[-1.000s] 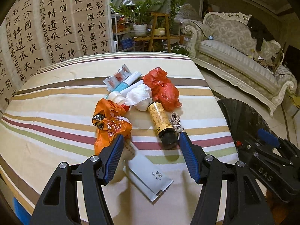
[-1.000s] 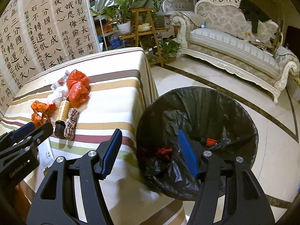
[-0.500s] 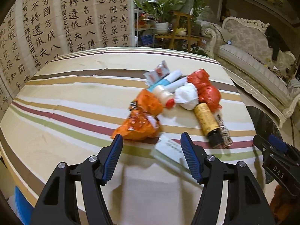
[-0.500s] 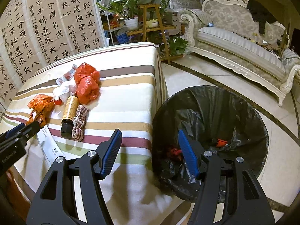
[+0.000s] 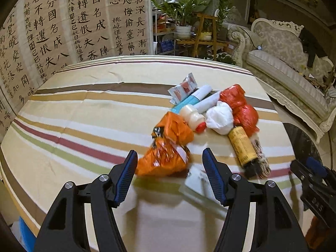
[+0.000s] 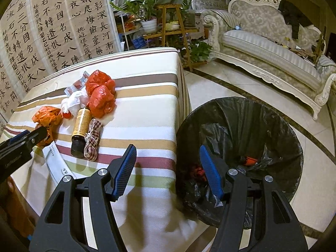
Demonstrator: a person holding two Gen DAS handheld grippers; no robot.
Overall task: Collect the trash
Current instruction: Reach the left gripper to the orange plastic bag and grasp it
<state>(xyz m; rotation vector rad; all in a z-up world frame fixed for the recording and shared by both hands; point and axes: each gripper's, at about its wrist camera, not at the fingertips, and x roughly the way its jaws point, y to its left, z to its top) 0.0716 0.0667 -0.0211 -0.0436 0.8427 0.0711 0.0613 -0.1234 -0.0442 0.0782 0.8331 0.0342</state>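
A pile of trash lies on the striped table (image 5: 84,109): an orange wrapper (image 5: 166,157), a white pouch (image 5: 199,183), a brown bottle (image 5: 243,147), a red bag (image 5: 241,107), a white wad (image 5: 220,117), a small white bottle (image 5: 193,115) and a blue tube (image 5: 193,98). My left gripper (image 5: 170,172) is open, just in front of the orange wrapper. My right gripper (image 6: 168,168) is open and empty, over the table edge beside the black-lined bin (image 6: 252,121). The bottle (image 6: 80,130) and checked cloth (image 6: 92,142) show in the right wrist view.
A calligraphy screen (image 5: 63,21) stands behind the table. Plants on wooden shelves (image 5: 199,31) and a cream sofa (image 5: 283,73) stand on the far side. The bin holds some red and orange scraps (image 6: 247,160). Tiled floor (image 6: 231,84) lies right of the table.
My left gripper has swung left, from over the white pouch to the orange wrapper. My right gripper has shifted a little left, from over the bin toward the table edge.
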